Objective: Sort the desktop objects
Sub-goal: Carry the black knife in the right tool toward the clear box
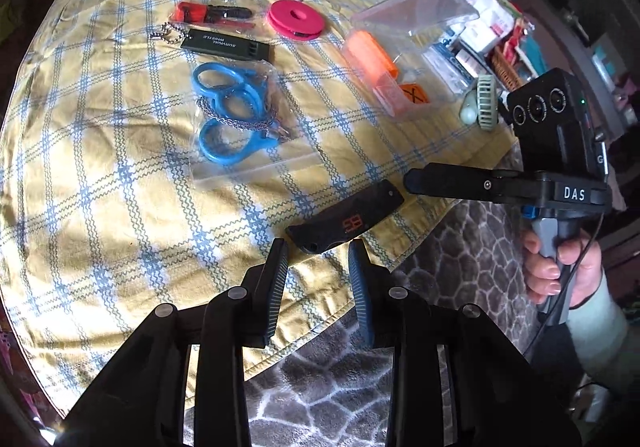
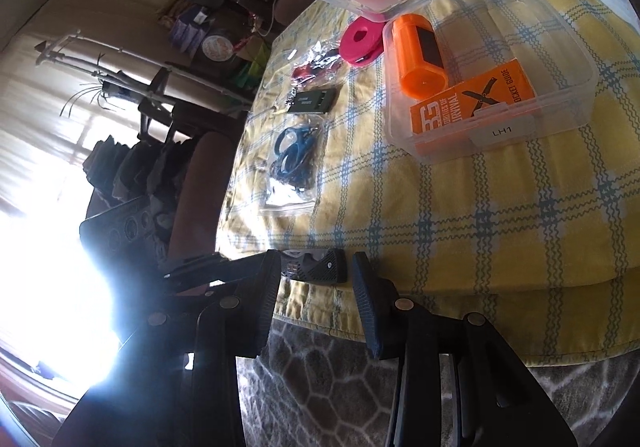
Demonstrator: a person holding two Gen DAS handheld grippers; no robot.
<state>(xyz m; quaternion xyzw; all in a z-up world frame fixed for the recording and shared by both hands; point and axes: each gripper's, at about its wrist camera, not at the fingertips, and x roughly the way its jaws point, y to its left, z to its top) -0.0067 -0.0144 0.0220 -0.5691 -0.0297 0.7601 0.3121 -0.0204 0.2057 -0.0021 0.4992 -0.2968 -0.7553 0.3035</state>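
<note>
Left wrist view: the left claw (image 1: 318, 249) hovers at 6 o'clock with its jaws a narrow gap apart and nothing between them; the near end of a folded black knife (image 1: 346, 219) lies just beyond its tips on the checked cloth (image 1: 100, 175) of the tabletop, near the cloth's front edge. At 3 o'clock the right claw (image 1: 416, 181), seen side-on, points at the knife's far end, close to it; whether it touches cannot be told. A hand (image 1: 560, 267) grips its handle. Toward 11 o'clock lie a bag of blue rings (image 1: 236, 111), a dark whistle (image 1: 228, 45), a red tool (image 1: 212, 13) and a pink disc (image 1: 296, 19). At 1 o'clock stands an open clear box (image 1: 440, 31) with an orange tube (image 1: 370, 57) inside.

Right wrist view: the right claw (image 2: 316, 267) stands partly open, gripping nothing. The knife (image 2: 314, 267) lies crosswise at its tips, one end hidden behind the left finger (image 2: 268, 287), the other short of the right finger. The box (image 2: 576, 59) sits at 1 o'clock, holding the tube (image 2: 418, 51) and an orange booklet (image 2: 472, 103). The disc (image 2: 360, 41), whistle (image 2: 316, 101) and bag (image 2: 296, 155) lie toward 12 o'clock.
</note>
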